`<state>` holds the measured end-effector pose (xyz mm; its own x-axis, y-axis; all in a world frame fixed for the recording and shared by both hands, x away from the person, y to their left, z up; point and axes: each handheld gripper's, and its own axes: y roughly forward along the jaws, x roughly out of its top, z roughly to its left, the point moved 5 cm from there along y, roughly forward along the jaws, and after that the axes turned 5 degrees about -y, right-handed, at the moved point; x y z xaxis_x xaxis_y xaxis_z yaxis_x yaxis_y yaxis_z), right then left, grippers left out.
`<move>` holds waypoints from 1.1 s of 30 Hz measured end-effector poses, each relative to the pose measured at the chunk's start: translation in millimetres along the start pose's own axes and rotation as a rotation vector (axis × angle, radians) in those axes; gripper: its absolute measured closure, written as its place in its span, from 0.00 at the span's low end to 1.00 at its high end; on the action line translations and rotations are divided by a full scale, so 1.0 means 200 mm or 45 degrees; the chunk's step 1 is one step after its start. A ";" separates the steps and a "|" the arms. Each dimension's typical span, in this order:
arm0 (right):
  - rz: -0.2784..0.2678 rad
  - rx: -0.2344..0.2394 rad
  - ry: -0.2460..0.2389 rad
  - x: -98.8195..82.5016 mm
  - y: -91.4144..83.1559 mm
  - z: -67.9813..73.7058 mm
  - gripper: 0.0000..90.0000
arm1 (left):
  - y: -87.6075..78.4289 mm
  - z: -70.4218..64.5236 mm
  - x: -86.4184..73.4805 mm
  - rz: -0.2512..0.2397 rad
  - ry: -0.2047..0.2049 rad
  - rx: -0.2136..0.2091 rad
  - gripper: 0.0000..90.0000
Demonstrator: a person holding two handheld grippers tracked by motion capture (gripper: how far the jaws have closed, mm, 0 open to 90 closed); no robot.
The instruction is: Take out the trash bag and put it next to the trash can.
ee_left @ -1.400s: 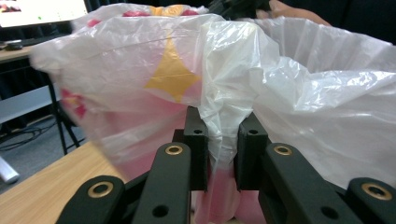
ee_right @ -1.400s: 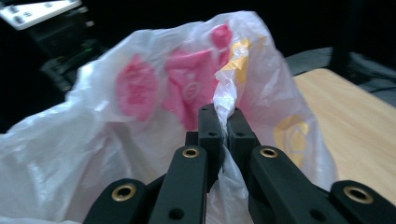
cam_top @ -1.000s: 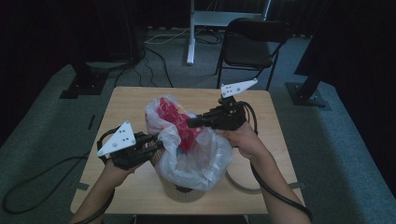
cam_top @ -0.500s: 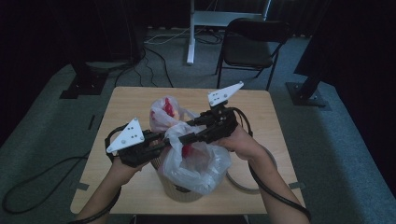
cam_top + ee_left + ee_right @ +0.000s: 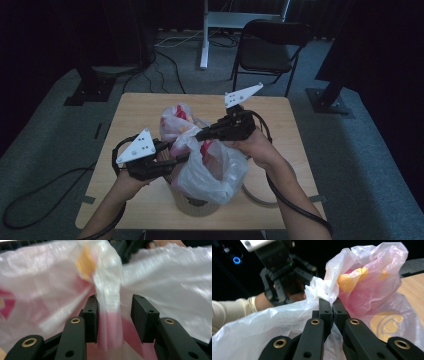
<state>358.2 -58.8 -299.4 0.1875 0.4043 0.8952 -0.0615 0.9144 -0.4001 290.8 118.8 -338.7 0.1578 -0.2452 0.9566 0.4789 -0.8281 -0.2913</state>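
— At the tabletop centre: translucent plastic bag with pink and yellow print, draped over a round woven basket near the 6 o'clock edge.

— And the right hand-held gripper?

— Clamped tight on a bunched fold of the bag's rim, jaws pressed together after just closing. Comes in from 3 o'clock in the high view.

— Left hand-held gripper?

— Jaws parted, just been opening. Twisted strip of bag film hanging between them, lying against one pad, clear of the other. No grip. Enters from 8 o'clock in the high view, just beside the bag's side.

— Anything else on the tabletop?

— Second lump of the same printed plastic at 12 o'clock from the basket, touching the bag. Beyond the tabletop, a black folding chair at 1 o'clock.
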 end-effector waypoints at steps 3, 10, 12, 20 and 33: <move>-0.033 -0.030 -0.003 0.03 -0.05 -0.01 0.99 | -0.01 0.01 -0.01 0.002 -0.006 -0.012 0.57; -0.157 -0.065 0.018 0.18 -0.22 -0.04 0.99 | -0.04 0.04 -0.07 0.067 -0.056 -0.005 0.36; -0.198 -0.042 0.017 0.22 -0.26 -0.03 0.99 | -0.03 0.05 -0.08 0.086 -0.071 0.011 0.35; -0.222 -0.124 0.020 0.33 -0.32 0.00 0.99 | -0.01 -0.01 -0.05 0.111 -0.023 -0.016 0.34; -0.215 -0.098 0.074 0.35 -0.25 -0.01 0.99 | -0.01 0.01 -0.03 0.130 0.016 0.104 0.99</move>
<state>376.0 -76.1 -217.4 0.2451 0.2415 0.9389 0.0503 0.9640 -0.2611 290.7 122.7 -343.3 0.1992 -0.3329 0.9217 0.5297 -0.7547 -0.3871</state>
